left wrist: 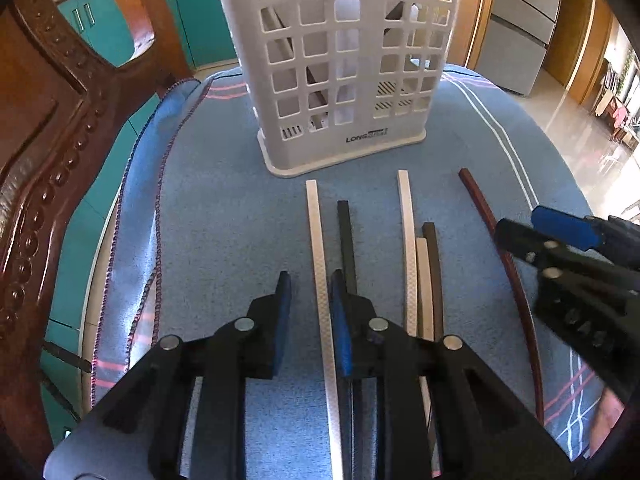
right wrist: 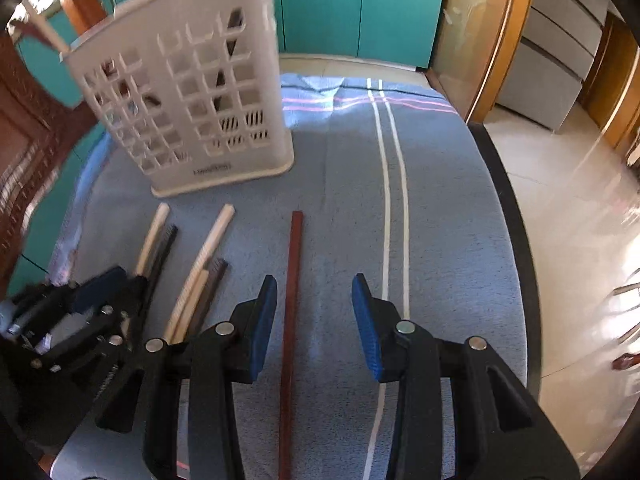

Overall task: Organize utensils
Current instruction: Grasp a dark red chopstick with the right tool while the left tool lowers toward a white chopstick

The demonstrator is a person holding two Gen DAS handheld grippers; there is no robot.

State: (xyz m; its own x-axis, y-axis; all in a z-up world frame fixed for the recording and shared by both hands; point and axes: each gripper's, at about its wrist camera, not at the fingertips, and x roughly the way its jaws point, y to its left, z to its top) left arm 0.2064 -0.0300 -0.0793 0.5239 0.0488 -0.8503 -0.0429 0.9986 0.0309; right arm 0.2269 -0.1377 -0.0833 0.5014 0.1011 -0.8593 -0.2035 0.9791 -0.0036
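Note:
A white slotted utensil basket (left wrist: 340, 80) (right wrist: 192, 100) stands upright on a blue towel, with a few sticks inside. Several chopsticks lie in front of it: a white one (left wrist: 316, 240), a black one (left wrist: 346, 232), another white one (left wrist: 406, 240), a beige one (left wrist: 424, 280), a dark brown one (left wrist: 434, 264) and a red-brown one (left wrist: 480, 208) (right wrist: 292, 300). My left gripper (left wrist: 310, 276) (right wrist: 116, 280) is open low over the towel, and the first white chopstick runs between its pads, close to the right one. My right gripper (right wrist: 315, 278) (left wrist: 518, 220) is open astride the red-brown chopstick, without touching it.
A carved wooden chair (left wrist: 48, 160) stands close on the left. The blue towel (left wrist: 220, 220) covers the table, whose dark edge (right wrist: 508, 240) runs along the right above a shiny floor. Teal cabinets (right wrist: 360, 8) are behind.

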